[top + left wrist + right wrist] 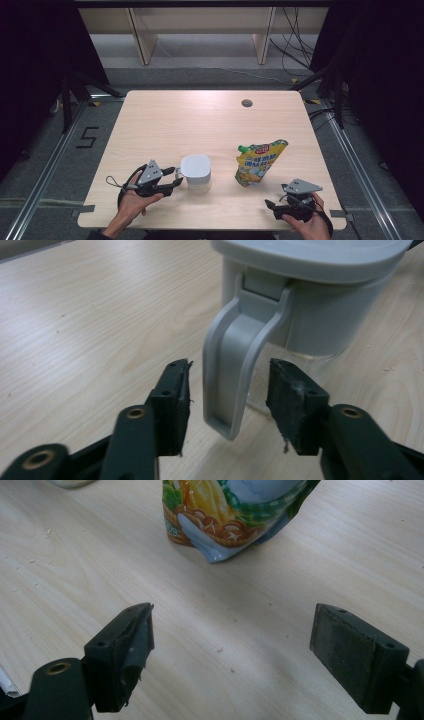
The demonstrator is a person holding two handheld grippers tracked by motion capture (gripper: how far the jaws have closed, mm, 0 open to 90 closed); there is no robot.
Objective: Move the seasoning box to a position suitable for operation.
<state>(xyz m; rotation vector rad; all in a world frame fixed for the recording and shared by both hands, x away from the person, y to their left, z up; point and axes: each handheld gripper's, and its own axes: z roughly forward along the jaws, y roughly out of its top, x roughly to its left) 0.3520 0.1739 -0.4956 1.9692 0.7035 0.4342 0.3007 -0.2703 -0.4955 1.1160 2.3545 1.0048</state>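
straddling the jug (320,295) handle (235,365) with spread left tongs (227,390), not yet pinching; holding right tongs (232,645) wide apart before the pouch (230,515).

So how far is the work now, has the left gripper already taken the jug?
Not yet. Done so far: the left gripper has its open jaws on either side of the jug's handle, with gaps showing. In hand: closing on that handle. The right gripper is open above the table, short of the pouch, which stands untouched. Gripping and anything with the pouch is left.
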